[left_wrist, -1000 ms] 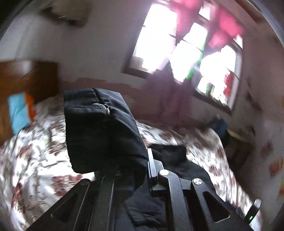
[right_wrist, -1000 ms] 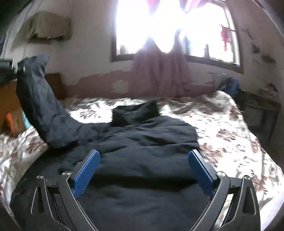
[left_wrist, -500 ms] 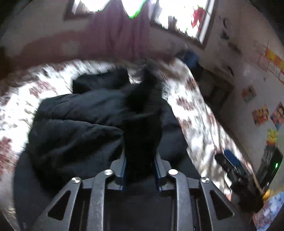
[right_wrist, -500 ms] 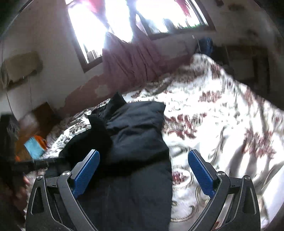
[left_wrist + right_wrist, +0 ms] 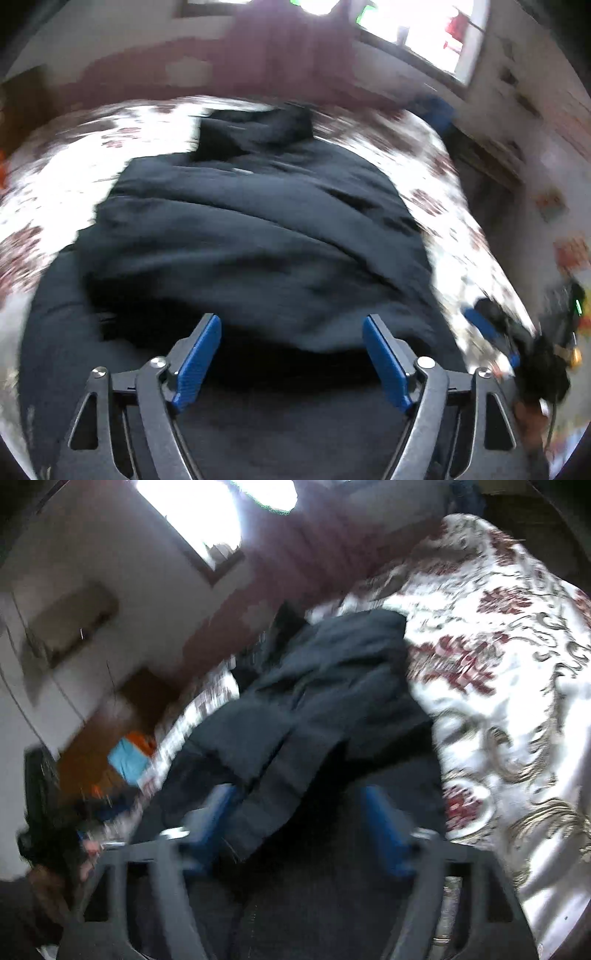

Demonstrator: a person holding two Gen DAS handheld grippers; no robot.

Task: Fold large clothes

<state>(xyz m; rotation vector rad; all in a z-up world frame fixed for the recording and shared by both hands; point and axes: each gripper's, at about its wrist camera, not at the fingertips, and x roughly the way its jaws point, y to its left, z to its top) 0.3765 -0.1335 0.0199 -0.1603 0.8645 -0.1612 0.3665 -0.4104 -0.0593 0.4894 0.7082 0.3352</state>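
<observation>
A large black padded jacket (image 5: 258, 229) lies spread on a bed with a white and dark-red floral cover (image 5: 436, 199). One sleeve lies folded across its body. My left gripper (image 5: 291, 354) is open and empty, just above the jacket's near hem. The jacket also shows in the right wrist view (image 5: 314, 709), which is tilted and blurred. My right gripper (image 5: 303, 827) is open over the jacket's near edge, its blue pads (image 5: 384, 830) apart with nothing between them.
A bright window with purple curtains (image 5: 295, 55) is behind the bed. A wooden headboard (image 5: 110, 738) and a blue and orange pillow (image 5: 129, 757) are at the bed's far left. The other gripper and hand (image 5: 517, 339) show at the bed's right edge.
My left gripper carried the sleeve across the jacket, let it go and opened. My right gripper swung and tilted to the right side of the bed, staying open.
</observation>
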